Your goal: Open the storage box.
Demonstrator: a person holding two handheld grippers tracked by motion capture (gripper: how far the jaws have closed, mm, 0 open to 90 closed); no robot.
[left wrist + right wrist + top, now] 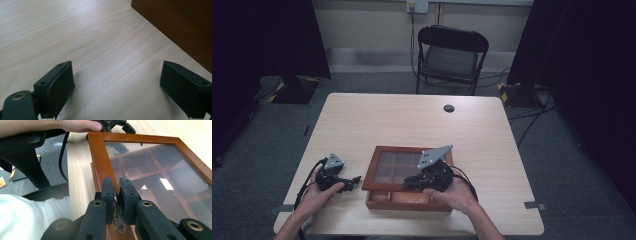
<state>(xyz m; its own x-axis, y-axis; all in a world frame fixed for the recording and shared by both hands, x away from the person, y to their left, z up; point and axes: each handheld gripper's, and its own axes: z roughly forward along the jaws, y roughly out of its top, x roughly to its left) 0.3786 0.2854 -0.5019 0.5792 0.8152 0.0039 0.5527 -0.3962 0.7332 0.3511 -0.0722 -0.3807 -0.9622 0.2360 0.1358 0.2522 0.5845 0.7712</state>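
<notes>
box (409,202) interior dim behind glass lid (160,177)

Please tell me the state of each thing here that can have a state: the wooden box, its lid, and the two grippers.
Wooden box: partly open, standing on the table.
Glass lid: raised at the front edge, tilted.
Metal latch: pinched between the right gripper's fingers.
Right gripper: shut on the latch.
Left gripper: open, holding nothing, beside the box.
</notes>
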